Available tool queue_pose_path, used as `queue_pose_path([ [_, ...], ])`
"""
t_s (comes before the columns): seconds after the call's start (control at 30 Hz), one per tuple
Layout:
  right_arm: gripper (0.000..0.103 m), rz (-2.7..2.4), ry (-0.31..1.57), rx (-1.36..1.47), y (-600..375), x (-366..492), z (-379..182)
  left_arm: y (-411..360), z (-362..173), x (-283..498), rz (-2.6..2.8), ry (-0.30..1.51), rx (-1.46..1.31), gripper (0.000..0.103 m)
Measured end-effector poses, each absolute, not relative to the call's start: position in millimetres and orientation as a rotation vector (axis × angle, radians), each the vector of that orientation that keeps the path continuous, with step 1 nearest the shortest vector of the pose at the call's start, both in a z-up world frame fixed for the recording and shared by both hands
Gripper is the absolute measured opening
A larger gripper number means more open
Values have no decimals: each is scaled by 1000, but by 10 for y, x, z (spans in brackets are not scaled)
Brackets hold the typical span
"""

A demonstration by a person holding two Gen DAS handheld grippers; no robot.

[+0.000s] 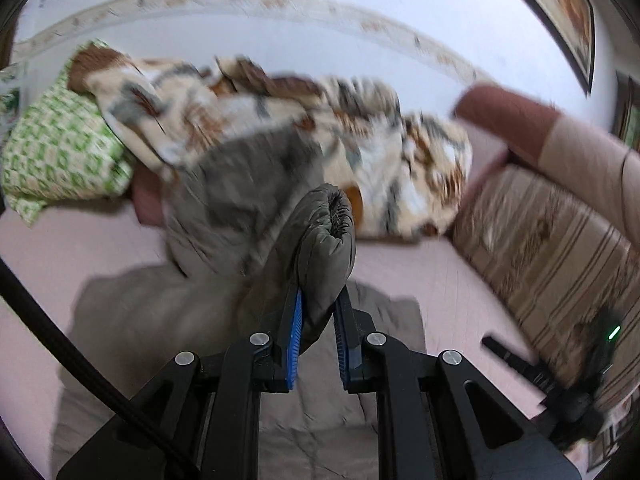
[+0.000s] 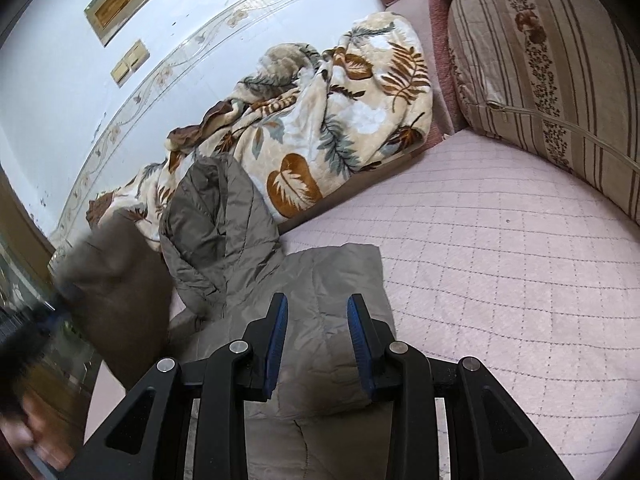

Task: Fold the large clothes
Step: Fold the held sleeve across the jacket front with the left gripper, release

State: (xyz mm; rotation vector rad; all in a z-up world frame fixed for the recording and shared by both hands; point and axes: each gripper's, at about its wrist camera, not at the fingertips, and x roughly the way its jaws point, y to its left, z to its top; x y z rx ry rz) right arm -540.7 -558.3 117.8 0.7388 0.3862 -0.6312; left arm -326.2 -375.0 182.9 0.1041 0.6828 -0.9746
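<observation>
A grey-olive puffer jacket [image 1: 240, 200] lies on the pink quilted bed cover [image 2: 500, 280]. My left gripper [image 1: 318, 296] is shut on one sleeve, just below the elastic cuff [image 1: 332, 224], and holds it lifted above the jacket's body. The left wrist view is blurred. My right gripper [image 2: 318, 300] is shut on a thick fold at the jacket's edge [image 2: 332, 280], which bulges between the blue pads [image 2: 276, 340]. In the right wrist view the left gripper [image 2: 24, 332] is a dark blur at the far left, with the raised sleeve [image 2: 116, 280] beside it.
A leaf-patterned blanket [image 2: 332, 120] is bunched along the wall behind the jacket. A green checked pillow [image 1: 60, 152] lies at the left and a striped cushion [image 2: 560, 80] at the right. A person's beige sleeve [image 1: 592, 160] reaches in from the upper right.
</observation>
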Motion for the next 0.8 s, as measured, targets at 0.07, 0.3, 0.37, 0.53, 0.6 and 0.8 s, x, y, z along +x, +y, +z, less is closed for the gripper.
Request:
queue_pose_path([
  [0.07, 34, -633, 381, 747, -5604, -5438, 1184, -3926, 1551, -3373, -978, 722, 150, 15],
  [0.3, 34, -621, 384, 755, -5615, -5410, 1193, -4331, 731, -3664, -1004, 856, 330, 28],
  [0.37, 34, -613, 387, 761, -5613, -5379, 1181, -4339, 659, -3736, -1072, 907, 356, 48],
  [0.53, 34, -570, 406, 790, -5582, -5224, 1112, -3925, 977, -3708, -1126, 826, 299, 50],
  [0.6, 34, -557, 417, 789, -5539, -5122, 1087, -3653, 1138, -3497, -1074, 776, 270, 58],
  [0.8, 24, -475, 503, 668, -5206, -4646, 1032, -2867, 1117, -2481, -774, 756, 238, 59],
])
